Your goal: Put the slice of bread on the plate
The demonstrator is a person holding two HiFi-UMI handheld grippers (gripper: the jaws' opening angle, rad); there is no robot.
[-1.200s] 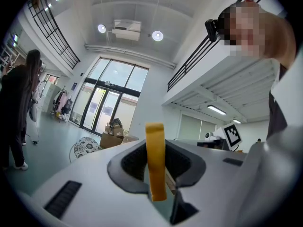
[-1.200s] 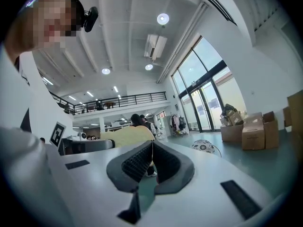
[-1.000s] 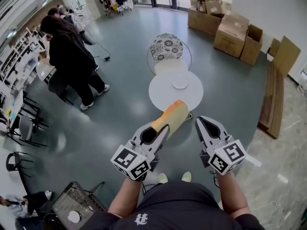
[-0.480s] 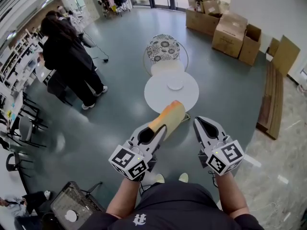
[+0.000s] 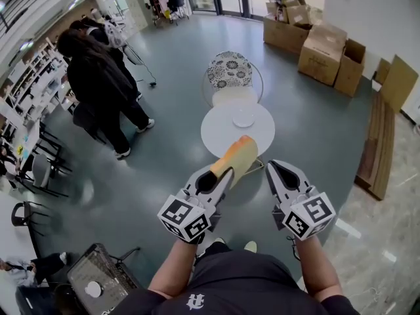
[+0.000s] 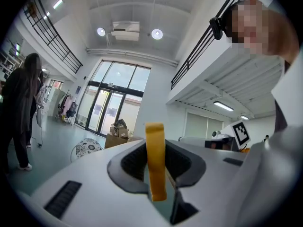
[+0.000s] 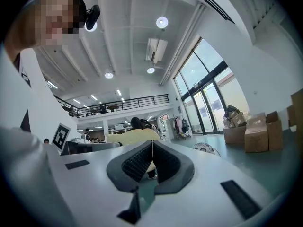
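A slice of bread, pale with an orange-brown crust, sticks out forward from my left gripper, which is shut on it. In the left gripper view the bread stands edge-on between the dark pads of the left gripper. Beside it, my right gripper is held level, shut on nothing; in its own view the right gripper has its pads meeting. A small white plate lies on a round white table ahead of both grippers, well beyond the bread.
A chair with a patterned cushion stands behind the table. A person in black stands to the left by desks and chairs. Cardboard boxes are stacked at the back right, and a wooden bench runs along the right.
Both grippers have drifted a little forward toward the round table, the bread still in the left one. The person in black has shifted slightly in the view.
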